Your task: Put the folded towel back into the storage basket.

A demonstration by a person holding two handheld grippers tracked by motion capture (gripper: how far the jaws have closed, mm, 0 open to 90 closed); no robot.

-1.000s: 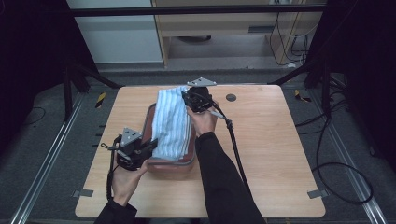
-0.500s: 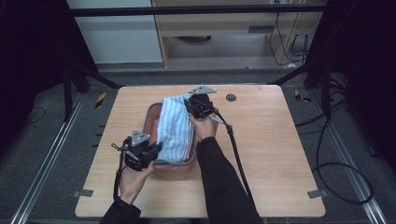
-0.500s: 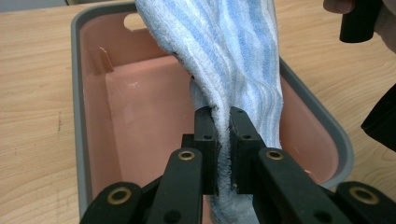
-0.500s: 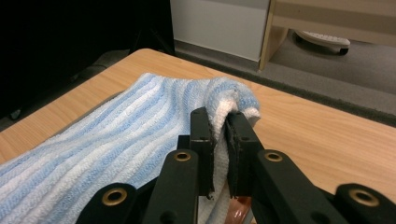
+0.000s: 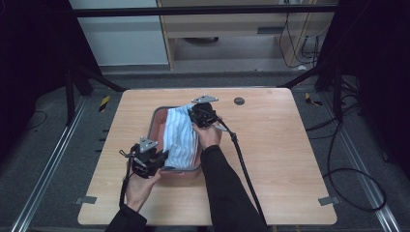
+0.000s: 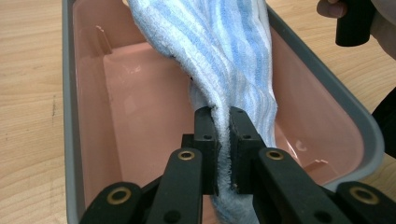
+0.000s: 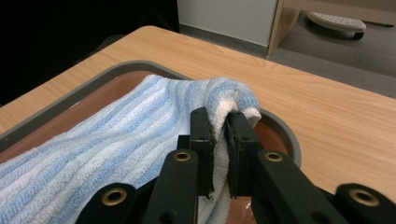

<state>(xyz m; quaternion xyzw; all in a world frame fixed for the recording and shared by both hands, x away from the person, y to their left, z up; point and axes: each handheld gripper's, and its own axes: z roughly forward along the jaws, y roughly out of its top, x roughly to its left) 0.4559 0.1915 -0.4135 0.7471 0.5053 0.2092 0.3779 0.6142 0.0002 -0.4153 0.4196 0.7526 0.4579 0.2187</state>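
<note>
A blue-and-white striped towel [image 5: 180, 135] hangs stretched over a pink tub with a grey rim [image 5: 157, 116] on the wooden table. My left gripper [image 5: 159, 157] is shut on the towel's near end [image 6: 223, 140], just above the tub's near wall. At the tub's far right corner my right gripper [image 5: 196, 115] is shut on the towel's far end [image 7: 220, 135]. The towel [image 6: 219, 51] sags into the tub's pink inside [image 6: 140, 107]. Its striped length [image 7: 107, 140] runs back toward the near end.
The table [image 5: 290, 154] has bare wood to the right and in front of the tub. A small dark round hole [image 5: 239, 101] lies near the far edge. A black cable [image 5: 241, 164] trails from the right gripper along the forearm. Beyond the table are shelving and floor cables.
Both grippers have sunk with the towel between them, and the towel now lies lower in the tub.
</note>
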